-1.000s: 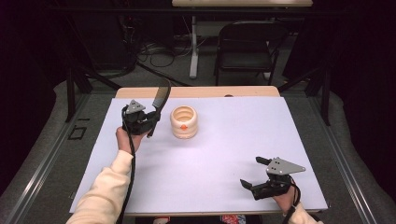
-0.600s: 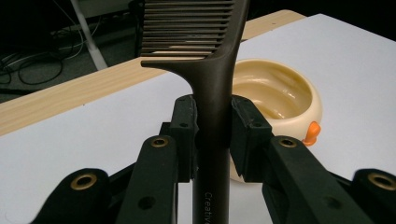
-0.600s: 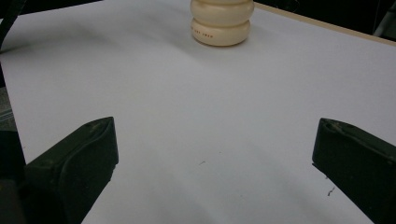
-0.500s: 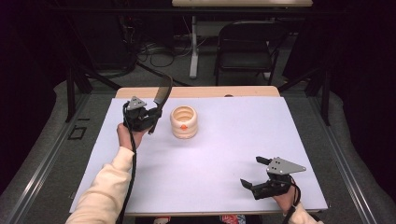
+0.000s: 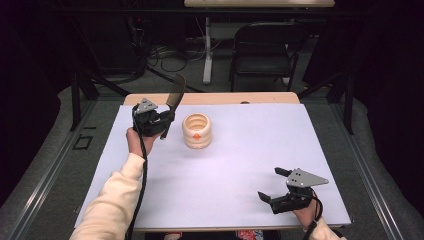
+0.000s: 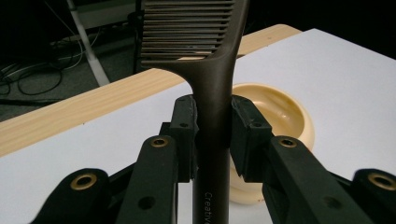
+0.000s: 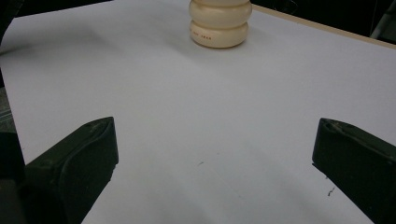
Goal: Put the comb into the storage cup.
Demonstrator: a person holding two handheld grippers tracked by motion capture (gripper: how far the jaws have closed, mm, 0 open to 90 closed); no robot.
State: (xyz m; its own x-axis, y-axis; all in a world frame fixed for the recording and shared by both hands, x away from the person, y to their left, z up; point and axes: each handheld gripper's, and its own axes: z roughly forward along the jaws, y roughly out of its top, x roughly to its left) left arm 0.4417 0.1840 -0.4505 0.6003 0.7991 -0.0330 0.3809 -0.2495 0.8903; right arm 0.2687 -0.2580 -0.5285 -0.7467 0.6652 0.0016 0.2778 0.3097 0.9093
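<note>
Far left, left claw (image 5: pixel 165 120) clamps comb (image 6: pixel 215 88) upright beside cream holder (image 5: pixel 197 131); right claw (image 7: pixel 210 158) apart, near right.

Comb (image 5: pixel 174 95) upright left of ringed holder (image 5: pixel 196 130) on table (image 5: pixel 250 150), chair (image 5: pixel 262 47) behind

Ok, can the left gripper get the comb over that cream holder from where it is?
Probably yes. The left gripper is shut on the comb just beside the cream holder, whose open top faces up with nothing between them.
</note>
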